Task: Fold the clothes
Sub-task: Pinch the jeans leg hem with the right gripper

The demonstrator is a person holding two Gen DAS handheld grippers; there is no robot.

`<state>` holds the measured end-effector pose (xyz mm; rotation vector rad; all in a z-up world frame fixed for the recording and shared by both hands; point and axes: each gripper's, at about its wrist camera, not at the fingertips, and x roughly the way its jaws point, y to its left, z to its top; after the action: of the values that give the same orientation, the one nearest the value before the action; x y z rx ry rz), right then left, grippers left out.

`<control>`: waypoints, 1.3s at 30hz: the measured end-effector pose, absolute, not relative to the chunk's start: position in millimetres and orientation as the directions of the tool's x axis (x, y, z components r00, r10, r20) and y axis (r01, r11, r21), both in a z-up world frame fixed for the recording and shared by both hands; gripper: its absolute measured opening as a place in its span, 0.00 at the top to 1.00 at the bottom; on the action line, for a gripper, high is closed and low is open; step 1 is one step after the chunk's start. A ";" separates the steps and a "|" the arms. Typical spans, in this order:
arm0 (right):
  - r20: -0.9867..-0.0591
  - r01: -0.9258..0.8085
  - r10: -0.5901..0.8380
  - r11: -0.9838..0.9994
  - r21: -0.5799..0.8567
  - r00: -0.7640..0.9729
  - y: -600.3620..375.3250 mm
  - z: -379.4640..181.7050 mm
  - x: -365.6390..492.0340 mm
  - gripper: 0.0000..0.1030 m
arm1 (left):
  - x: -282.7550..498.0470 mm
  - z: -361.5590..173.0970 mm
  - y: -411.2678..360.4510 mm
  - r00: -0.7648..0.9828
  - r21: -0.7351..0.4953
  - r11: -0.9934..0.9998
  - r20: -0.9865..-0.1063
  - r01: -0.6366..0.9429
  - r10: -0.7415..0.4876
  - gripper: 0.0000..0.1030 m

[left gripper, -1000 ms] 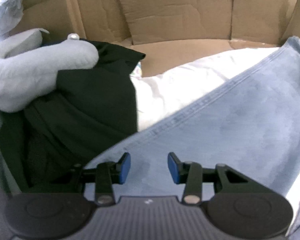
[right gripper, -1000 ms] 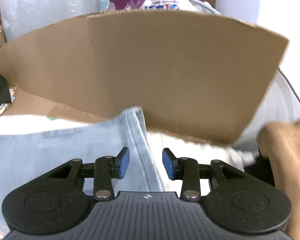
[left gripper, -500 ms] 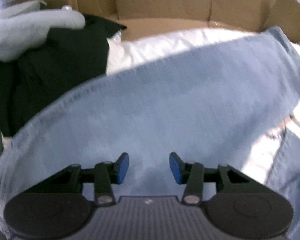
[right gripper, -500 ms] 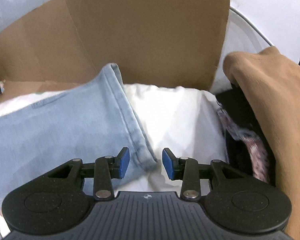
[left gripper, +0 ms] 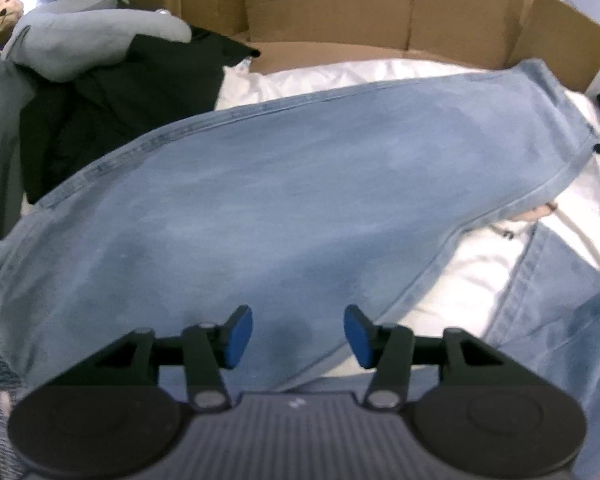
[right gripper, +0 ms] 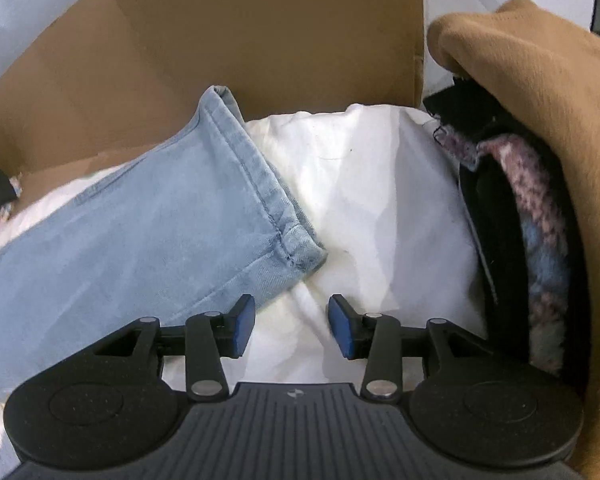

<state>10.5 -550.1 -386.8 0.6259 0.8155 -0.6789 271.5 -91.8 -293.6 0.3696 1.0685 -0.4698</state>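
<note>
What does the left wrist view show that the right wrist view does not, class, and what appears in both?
Left wrist only: the left gripper, open above the jeans; a grey garment on black clothing; a second denim leg.
Right wrist only: the right gripper, open over the white sheet beside the leg's hem; a tan garment; a speckled pink-blue fabric.
Both: jeans, white sheet, cardboard walls.

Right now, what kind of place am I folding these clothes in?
Probably a home laundry-sorting corner, not a tidy table. Light blue jeans lie on a white sheet, cardboard box walls stand behind, and heaps of other garments, like a tan one, sit alongside.
</note>
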 end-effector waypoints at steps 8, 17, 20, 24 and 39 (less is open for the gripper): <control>-0.782 0.756 -0.296 0.576 0.311 0.548 -560.9 -390.4 12.1 0.68 | 267.1 -320.3 -106.6 0.337 0.032 0.815 -0.919 0.579 -0.203 0.51; -0.742 0.730 -0.344 0.626 0.276 0.575 -560.6 -369.9 9.1 0.96 | 259.7 -341.3 -112.1 0.359 0.128 0.770 -0.923 0.625 -0.139 0.45; -0.721 0.732 -0.373 0.626 0.269 0.584 -557.4 -356.0 9.6 0.96 | 261.1 -342.7 -113.5 0.363 0.129 0.776 -0.922 0.618 -0.136 0.42; -0.698 0.732 -0.405 0.633 0.251 0.590 -553.3 -338.8 14.1 0.96 | 261.7 -346.0 -118.0 0.381 0.159 0.770 -0.917 0.618 -0.116 0.35; -0.651 0.730 -0.450 0.638 0.245 0.611 -557.2 -303.3 24.0 0.96 | 262.3 -340.1 -123.4 0.430 0.236 0.717 -0.897 0.655 -0.097 0.42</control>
<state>24.0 -557.2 -303.3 0.5295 0.5818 -0.7190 262.3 -123.4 -340.1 0.6271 1.0282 -0.5097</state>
